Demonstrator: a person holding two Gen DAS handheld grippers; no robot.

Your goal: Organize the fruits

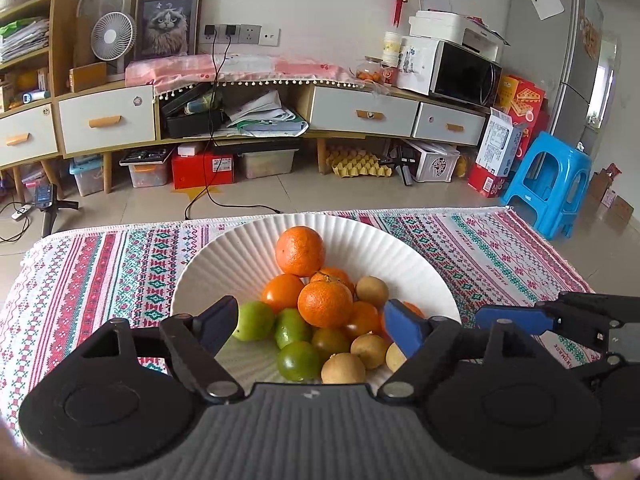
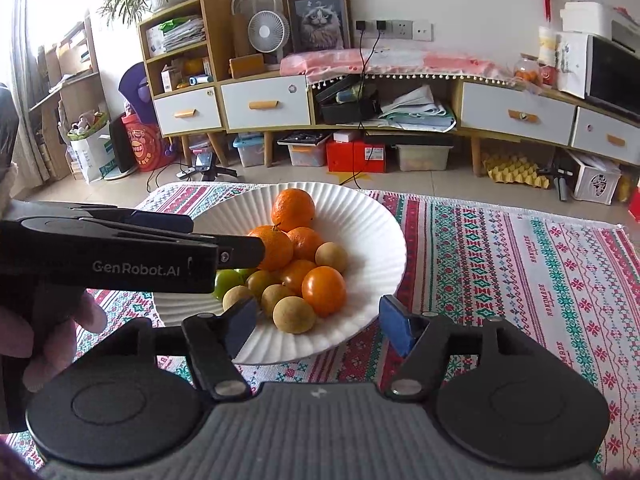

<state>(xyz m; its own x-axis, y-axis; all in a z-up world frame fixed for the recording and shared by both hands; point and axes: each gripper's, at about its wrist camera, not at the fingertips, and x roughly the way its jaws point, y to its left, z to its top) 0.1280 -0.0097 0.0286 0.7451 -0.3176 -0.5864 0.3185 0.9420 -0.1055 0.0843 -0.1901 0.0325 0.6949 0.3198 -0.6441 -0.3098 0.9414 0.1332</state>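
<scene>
The fruit (image 1: 320,304) lies heaped in the white bowl (image 1: 240,256) on the patterned counter (image 1: 100,280); left tongs (image 1: 312,328) gape over the bowl, empty; right tongs (image 2: 316,322) stand apart at the bowl's near rim, empty.

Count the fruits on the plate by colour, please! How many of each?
Orange fruits: 6
Green fruits: 4 (one is darker, olive)
Tan-brown fruits: 4
Total: 14 in view, all on the white plate
</scene>
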